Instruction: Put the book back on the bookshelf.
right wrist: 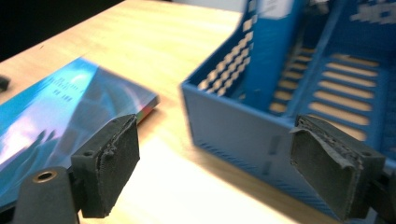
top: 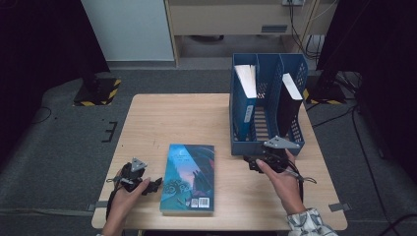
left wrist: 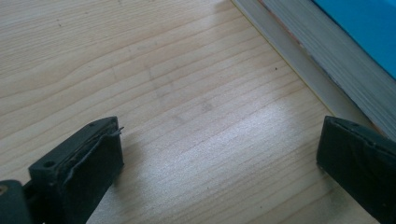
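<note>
A teal-covered book (top: 189,177) lies flat on the wooden table (top: 172,118), near its front edge. My left gripper (top: 153,185) rests on the table just left of the book, open and holding nothing. In the left gripper view its jaws (left wrist: 219,158) stand wide apart over bare wood, with the book's page edge (left wrist: 327,60) beyond the right jaw. My right gripper (top: 251,163) hovers open in front of the blue file rack (top: 268,145), its jaws pointing left. In the right gripper view it (right wrist: 215,163) frames the rack's front corner (right wrist: 233,126), with the book (right wrist: 60,107) at left.
The rack has several slots; a blue book (top: 246,93) stands in the left one and a dark book (top: 290,98) in the right one. The rack sits at the table's right side. Black stands with striped bases (top: 98,91) are on the floor behind.
</note>
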Motion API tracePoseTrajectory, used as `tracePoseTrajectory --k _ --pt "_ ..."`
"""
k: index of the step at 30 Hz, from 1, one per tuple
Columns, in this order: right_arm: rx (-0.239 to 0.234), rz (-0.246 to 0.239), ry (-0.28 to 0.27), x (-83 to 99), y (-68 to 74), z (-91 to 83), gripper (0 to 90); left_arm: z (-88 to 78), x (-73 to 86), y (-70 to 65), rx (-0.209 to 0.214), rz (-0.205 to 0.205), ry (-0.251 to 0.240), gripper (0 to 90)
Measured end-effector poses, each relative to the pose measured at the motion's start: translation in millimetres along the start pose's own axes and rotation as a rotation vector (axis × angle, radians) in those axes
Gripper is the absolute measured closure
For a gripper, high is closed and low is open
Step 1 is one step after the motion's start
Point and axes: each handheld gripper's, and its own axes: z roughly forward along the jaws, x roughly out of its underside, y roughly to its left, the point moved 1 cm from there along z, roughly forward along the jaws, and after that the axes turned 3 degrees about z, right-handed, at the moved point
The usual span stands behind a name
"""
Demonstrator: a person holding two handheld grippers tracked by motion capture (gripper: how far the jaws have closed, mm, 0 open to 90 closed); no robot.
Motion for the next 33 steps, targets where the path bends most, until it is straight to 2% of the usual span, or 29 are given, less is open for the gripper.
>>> tracePoseTrajectory --k 3,6,8,13,22,29,33 --pt "-0.009 -0.026 0.014 0.8 8.3 4.5 16.1 0.0 -0.7 0.1 0.011 -0.003 -0.006 0.3" --pt "-0.028 -0.020 0.021 2.8 15.2 7.5 16.2 -1.1 -1.3 2.3 0.018 -0.012 -0.011 2.4" --pt "-0.044 -0.033 0.035 4.4 20.2 10.5 16.4 -2.4 -1.8 3.7 0.017 -0.017 -0.015 3.0" --pt "-0.083 -0.050 0.063 8.6 34.9 20.0 17.1 -10.0 -6.0 4.4 0.038 -0.059 -0.066 5.7" --pt "-0.154 -0.109 0.124 15.6 64.3 39.6 17.1 -18.4 -16.8 -10.9 0.082 -0.041 -0.139 7.8" --pt "-0.202 -0.112 0.168 21.8 76.3 51.6 17.2 -15.7 -23.0 -25.8 0.145 -0.009 -0.152 10.0" --pt "-0.233 -0.133 0.199 25.7 82.8 57.3 17.1 -12.3 -25.8 -34.5 0.159 0.018 -0.141 10.1"
